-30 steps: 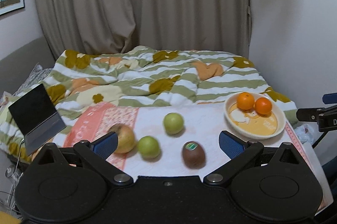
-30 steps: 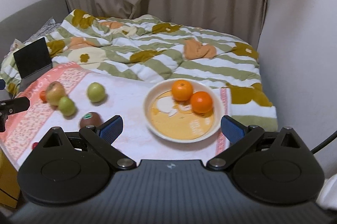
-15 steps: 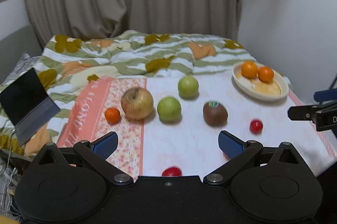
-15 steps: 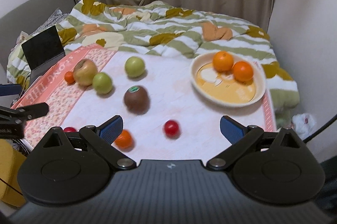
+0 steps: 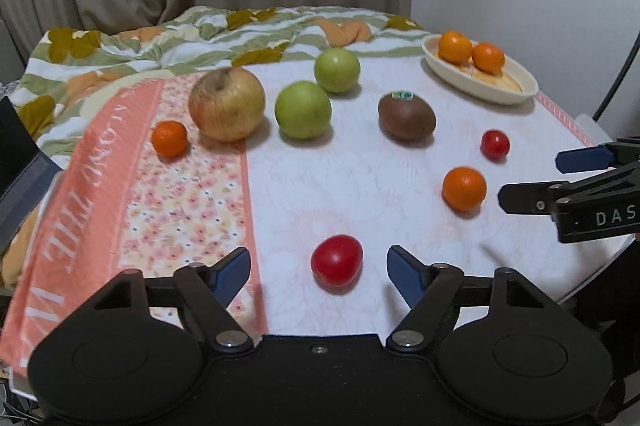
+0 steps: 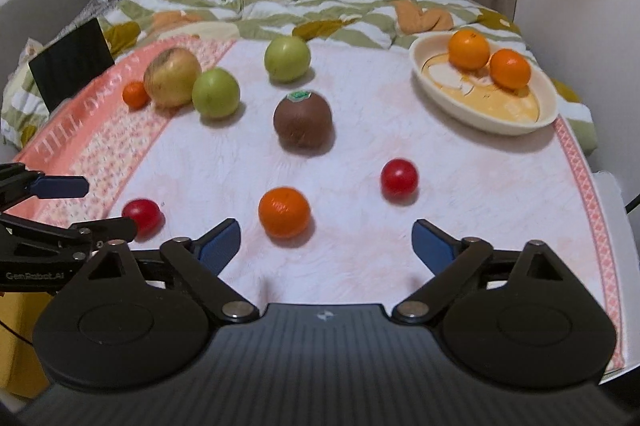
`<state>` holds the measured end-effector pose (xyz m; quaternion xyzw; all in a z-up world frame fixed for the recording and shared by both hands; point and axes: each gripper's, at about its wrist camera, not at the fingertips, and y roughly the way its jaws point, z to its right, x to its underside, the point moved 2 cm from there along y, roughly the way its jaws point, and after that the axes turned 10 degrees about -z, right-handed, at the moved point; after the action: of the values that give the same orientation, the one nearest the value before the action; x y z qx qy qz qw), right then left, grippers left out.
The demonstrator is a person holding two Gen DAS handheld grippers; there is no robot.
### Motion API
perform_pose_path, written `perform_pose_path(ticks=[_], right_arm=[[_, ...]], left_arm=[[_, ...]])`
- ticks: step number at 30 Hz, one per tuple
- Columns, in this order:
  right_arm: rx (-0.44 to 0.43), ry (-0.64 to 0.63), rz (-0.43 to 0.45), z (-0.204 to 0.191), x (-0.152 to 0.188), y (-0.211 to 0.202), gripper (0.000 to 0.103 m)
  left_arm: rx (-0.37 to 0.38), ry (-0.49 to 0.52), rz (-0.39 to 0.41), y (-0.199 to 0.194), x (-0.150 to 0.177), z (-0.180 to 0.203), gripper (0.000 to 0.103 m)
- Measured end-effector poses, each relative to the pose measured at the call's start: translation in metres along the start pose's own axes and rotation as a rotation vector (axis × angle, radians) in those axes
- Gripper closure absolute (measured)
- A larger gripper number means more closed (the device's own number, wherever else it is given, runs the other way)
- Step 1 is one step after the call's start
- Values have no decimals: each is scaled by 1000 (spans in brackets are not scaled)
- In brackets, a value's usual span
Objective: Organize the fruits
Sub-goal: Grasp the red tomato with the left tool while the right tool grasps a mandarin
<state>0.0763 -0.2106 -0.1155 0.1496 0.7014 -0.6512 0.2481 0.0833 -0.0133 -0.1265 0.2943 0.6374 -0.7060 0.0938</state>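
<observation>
My left gripper (image 5: 319,268) is closing, its blue pads either side of the near red tomato (image 5: 337,259) but not touching it. My right gripper (image 6: 326,240) stands wide apart and empty (an orange (image 6: 284,212) sits just beyond it). Far right, the bowl (image 6: 432,81) holds two oranges; the other fruit lies loose on the cloth.

Left gripper (image 5: 319,268) is closing around the near red tomato (image 5: 337,259), pads not touching it. Right gripper (image 5: 532,177) pokes in from the right beside a tangerine (image 5: 464,187). Far right, the cream dish (image 5: 456,75) holds two oranges.
</observation>
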Motion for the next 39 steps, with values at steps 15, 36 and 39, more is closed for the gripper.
perform_pose_path(ticks=[15, 36, 39], right_arm=[[-19, -33, -45, -14, -5, 33, 9], [-31, -50, -50, -28, -19, 52, 50], [-20, -50, -43, -29, -21, 48, 51]], left_arm=[[1, 48, -14, 22, 5, 9, 66], [-24, -10, -15, 9, 8, -3, 69], [-28, -20, -3, 1, 6, -4, 69]])
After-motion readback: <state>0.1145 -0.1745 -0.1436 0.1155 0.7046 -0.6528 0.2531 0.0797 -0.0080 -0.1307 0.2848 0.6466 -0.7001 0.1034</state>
